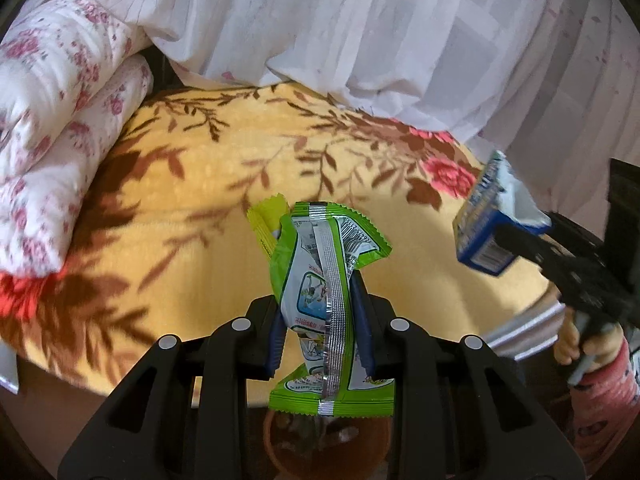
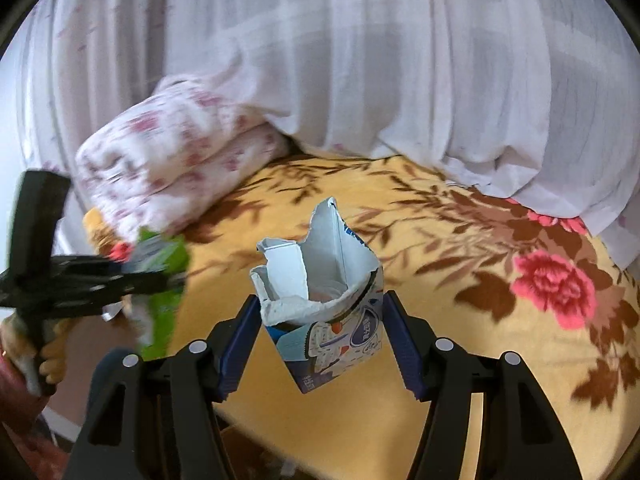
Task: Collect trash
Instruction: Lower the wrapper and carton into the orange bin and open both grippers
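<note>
Green snack wrapper (image 1: 320, 300) pinched upright between blue pads of left hand-held gripper (image 1: 322, 332), jaws narrowed onto it, held above yellow floral blanket (image 1: 192, 208) on the bed. Second yellow-green wrapper (image 1: 266, 224) tucked behind, mostly hidden. Print on wrapper too small to read. Below, rim of brown pot-like container (image 1: 280, 440), cut off by gripper body; contents unclear.

Torn blue-and-white carton (image 2: 324, 312), top ripped open, clamped between pads of right hand-held gripper (image 2: 320, 344), jaws about half open around it, lifted clear of blanket. Inside of carton partly shadowed.

Folded white quilt with pink flowers (image 1: 60, 120) at far left of bed. Sheer white curtain (image 1: 360, 20) behind. Person's fingers (image 1: 576, 340) and patterned sleeve at right edge, blurred.
</note>
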Motion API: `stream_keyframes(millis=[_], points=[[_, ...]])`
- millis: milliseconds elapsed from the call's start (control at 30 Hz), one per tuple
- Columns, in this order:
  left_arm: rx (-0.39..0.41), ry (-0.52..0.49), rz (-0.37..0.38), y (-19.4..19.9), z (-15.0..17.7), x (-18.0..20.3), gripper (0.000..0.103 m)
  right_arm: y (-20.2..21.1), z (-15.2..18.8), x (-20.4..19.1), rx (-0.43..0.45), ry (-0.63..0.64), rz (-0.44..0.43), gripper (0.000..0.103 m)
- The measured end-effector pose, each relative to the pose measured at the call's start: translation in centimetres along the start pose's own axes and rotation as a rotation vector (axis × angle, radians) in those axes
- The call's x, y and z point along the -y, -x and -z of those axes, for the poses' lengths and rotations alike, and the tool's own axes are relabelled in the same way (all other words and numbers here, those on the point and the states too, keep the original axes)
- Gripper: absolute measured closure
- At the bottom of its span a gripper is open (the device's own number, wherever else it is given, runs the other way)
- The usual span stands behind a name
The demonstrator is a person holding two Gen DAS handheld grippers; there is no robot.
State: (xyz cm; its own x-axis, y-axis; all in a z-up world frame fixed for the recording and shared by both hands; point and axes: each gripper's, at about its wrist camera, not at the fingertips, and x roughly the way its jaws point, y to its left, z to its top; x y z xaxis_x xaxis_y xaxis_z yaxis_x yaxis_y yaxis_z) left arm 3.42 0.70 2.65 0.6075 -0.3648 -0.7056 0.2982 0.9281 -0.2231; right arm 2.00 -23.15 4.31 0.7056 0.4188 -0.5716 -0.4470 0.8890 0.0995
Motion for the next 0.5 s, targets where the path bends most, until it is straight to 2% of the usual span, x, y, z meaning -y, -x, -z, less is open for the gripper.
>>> stream_keyframes(millis=[267,367,500], points=[[-0.068,-0.055,0.015,1.1,6.9,1.1,0.075,3.4,6.7,-6.7,-0.043,0.057,-0.030,0.041],[-0.113,-0.073,0.012,0.5,9.6,1.2,0.075,2.9,9.4,-8.1,-0.092,0.061,-0.031,0.041],[-0.202,-0.065,0.020,-1.5,12.9,0.9,0.075,0.6,12.8,-8.3,-0.198,0.018,-0.039,0.041]])
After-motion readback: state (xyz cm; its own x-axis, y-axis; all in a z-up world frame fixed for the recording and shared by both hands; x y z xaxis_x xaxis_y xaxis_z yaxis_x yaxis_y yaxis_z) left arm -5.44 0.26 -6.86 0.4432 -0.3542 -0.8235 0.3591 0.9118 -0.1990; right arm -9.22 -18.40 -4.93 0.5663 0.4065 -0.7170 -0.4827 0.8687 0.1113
